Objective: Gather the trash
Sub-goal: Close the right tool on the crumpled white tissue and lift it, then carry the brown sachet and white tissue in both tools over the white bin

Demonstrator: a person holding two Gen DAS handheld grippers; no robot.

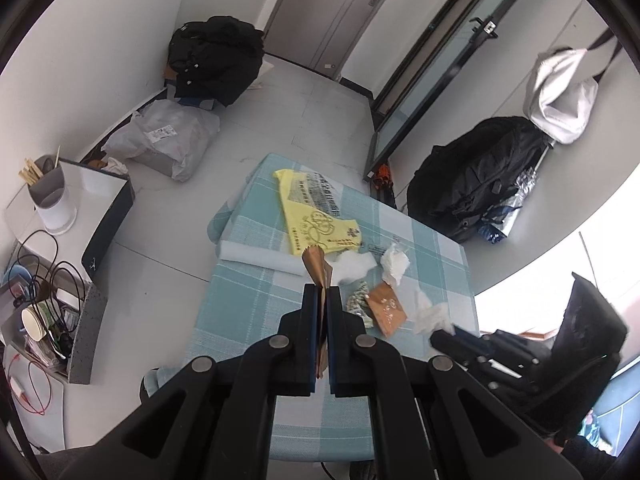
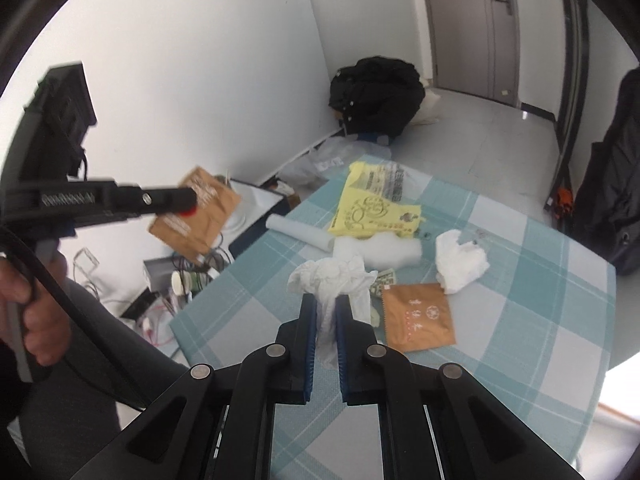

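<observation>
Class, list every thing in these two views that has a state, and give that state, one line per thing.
left gripper: shut on brown packet, lifted
brown packet: pinched, off the table
right gripper: shut on white tissue
white tissue: crumpled, gripped
second brown packet: lying flat on table
yellow bag: lying flat, creased
other tissue: crumpled, loose on table
door: closed

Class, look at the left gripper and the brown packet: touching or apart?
Touching. In the left wrist view the left gripper has its jaws closed on the brown packet, which sticks out past the fingertips, lifted above the table.
</observation>
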